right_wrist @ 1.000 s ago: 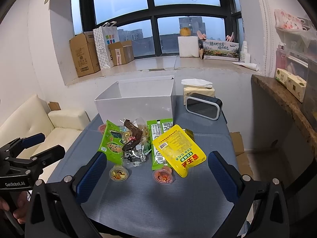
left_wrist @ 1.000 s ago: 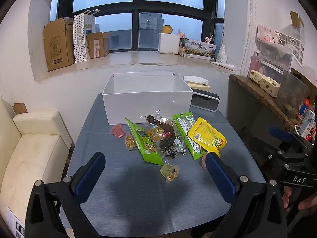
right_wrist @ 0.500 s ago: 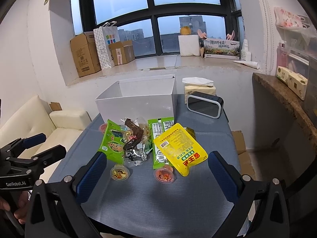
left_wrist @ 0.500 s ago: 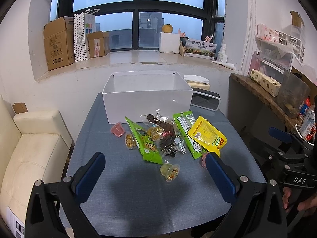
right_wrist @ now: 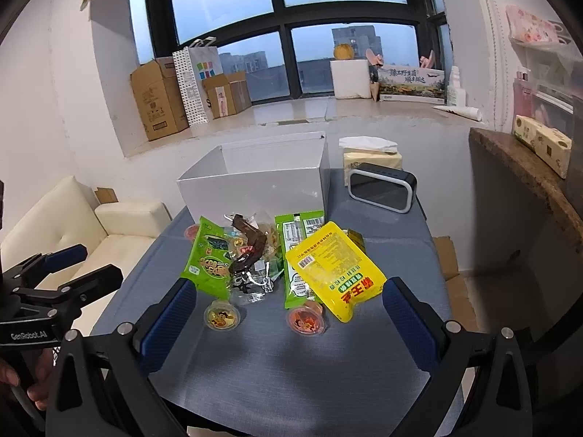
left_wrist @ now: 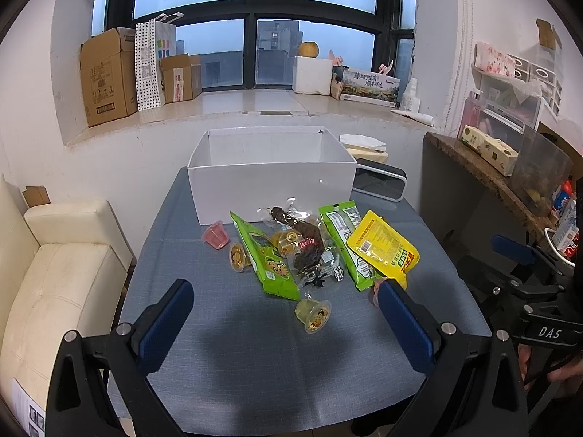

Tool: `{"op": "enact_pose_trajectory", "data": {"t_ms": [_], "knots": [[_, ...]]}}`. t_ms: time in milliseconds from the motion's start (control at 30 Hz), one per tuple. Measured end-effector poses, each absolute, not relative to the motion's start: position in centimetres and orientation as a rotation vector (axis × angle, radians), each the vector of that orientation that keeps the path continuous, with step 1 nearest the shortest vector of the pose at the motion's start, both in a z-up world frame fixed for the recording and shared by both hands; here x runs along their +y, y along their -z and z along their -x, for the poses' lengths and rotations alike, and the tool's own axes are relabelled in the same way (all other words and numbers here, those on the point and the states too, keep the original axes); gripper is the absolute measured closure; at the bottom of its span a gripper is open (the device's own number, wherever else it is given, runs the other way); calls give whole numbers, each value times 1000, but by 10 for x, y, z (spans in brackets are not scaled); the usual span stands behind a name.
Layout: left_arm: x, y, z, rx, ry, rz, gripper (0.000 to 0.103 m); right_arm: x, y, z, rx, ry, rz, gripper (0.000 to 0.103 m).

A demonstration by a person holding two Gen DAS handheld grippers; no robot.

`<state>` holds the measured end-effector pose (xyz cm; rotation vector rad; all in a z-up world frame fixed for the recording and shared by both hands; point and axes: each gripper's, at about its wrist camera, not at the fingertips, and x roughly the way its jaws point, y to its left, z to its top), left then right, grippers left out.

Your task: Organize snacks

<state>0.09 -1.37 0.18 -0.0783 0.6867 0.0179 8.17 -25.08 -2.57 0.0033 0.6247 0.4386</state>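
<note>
Wrist views show left tongs (left_wrist: 288, 313) and right tongs (right_wrist: 291, 309) spread wide, holding nothing.

red jelly cup (left_wrist: 375, 288): mostly hidden behind the left claw's right finger in left view
white box (left_wrist: 271, 185) interior: floor hidden by front wall
pink jelly cup (right_wrist: 191, 232): half hidden behind green bag (right_wrist: 211, 260)
tabletop (right_wrist: 291, 371): near edge cut off by claw frames
yellow pouch (right_wrist: 333, 267) print: too small to read
</note>
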Motion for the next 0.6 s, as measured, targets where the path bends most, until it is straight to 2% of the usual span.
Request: {"op": "enact_pose_trajectory", "data": {"t_ms": [233,600], "knots": [[-12,5,-5,698,-17,75,0,-257,41,-114,581,-433,141,0],[-4,24,-22,747,-43,79,0,-241,117,-208,791,-561,341,0]]}}
